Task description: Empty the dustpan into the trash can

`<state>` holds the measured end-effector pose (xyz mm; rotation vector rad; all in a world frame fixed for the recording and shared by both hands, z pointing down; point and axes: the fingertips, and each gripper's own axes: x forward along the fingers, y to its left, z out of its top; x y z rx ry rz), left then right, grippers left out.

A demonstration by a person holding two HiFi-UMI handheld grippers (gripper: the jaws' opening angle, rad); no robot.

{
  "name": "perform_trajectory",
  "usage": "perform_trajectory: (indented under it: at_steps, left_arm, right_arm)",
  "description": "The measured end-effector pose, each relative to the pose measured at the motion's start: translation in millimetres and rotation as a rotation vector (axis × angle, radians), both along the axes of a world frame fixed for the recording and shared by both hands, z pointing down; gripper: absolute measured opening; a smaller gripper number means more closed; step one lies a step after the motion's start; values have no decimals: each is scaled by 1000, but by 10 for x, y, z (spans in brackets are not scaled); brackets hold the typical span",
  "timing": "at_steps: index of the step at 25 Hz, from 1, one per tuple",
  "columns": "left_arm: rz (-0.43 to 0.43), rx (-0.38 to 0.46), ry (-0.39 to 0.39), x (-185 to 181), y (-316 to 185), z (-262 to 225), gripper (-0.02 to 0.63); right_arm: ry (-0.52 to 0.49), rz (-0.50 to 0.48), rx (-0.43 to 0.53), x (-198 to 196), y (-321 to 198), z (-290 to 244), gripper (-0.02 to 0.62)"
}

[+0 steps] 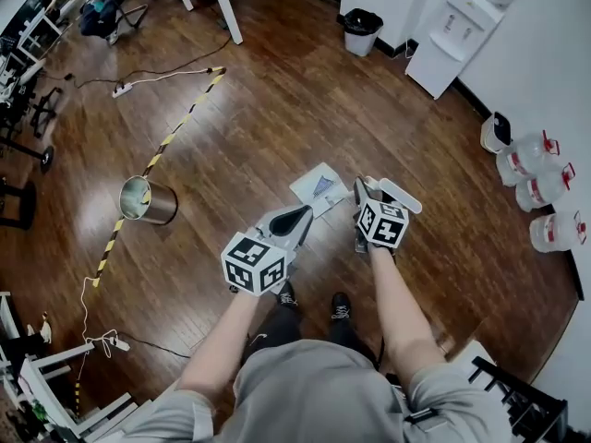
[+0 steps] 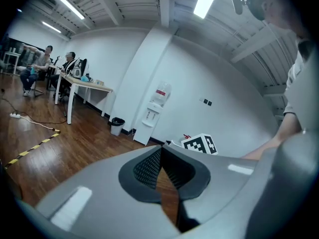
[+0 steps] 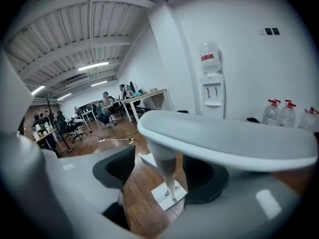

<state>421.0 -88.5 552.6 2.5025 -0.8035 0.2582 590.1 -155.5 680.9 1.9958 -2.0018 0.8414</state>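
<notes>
Head view: the left gripper (image 1: pixel 297 218) is nearest, its fingers together in a point with nothing in them. Beside it the right gripper (image 1: pixel 367 190) has its fingers spread. The dustpan (image 1: pixel 320 189) sits flat on the wooden floor (image 1: pixel 277 109) just ahead of and below both sets of fingertips, with a little debris in it. Its white handle (image 1: pixel 402 195) runs across just past the right fingers. A steel trash can (image 1: pixel 148 201) stands well off to the outer side of the left fingers, and a black bin (image 1: pixel 360 30) is far ahead. The steel one looks the likelier target.

Left gripper view: the left gripper (image 2: pixel 159 151) shows its pads meeting at the tips and holding nothing, so it plays no part in this step. Keep it out of the stem's way.

Right gripper view: the right gripper (image 3: pixel 162 176) is wide open. The stem (image 3: pixel 164 166) stands between the fingers (image 3: pixel 117 171), and neither pad appears to press on it. The broad handle (image 3: pixel 224 138) crosses above them, and the dustpan (image 3: pixel 167 195) lies on the floor beyond the fingertips.

The step in hand looks like taking hold:
- Centre the stem between the pads and close just under the broad handle, so the handle stops any slipping.
- Close squarely, because a skewed grip would let the pan swing.
- Lift with the pan's mouth tipped up so the debris stays in.
- Carry it across to the trash can before tilting it.
</notes>
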Motion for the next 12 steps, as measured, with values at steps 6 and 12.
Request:
perform_trajectory:
  at_steps: [6,12]
  left_arm:
    - [-27,-28,-1,-212,-6,93,5]
    - [-56,-27,4,-398,-5,84,5]
  right_arm:
    - [37,20,-17,-15,-183,61,210]
    - [71,-35,18,-130,-135,-65,204]
